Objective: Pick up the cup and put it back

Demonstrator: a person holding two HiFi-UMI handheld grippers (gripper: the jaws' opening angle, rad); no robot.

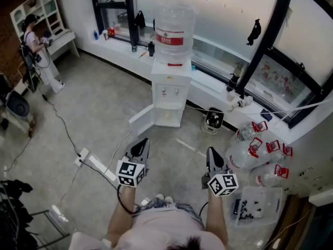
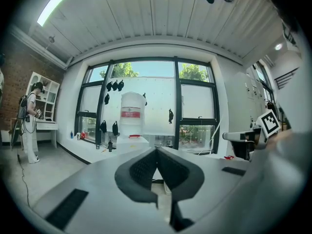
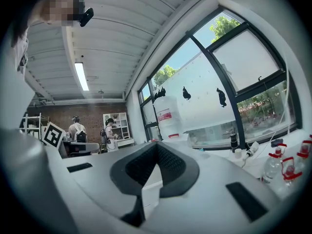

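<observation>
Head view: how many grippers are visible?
2. The left gripper is at lower centre-left and the right gripper at lower centre-right. Both have their jaws shut and empty, facing the water dispenser. None appears hidden.

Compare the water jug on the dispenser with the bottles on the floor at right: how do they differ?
The water jug sits on top of the dispenser; the red-topped bottles sit on the floor. The water jug is single and carries a red label band; the red-topped bottles form a cluster and carry their red at the tops. Both are clear plastic.
</observation>
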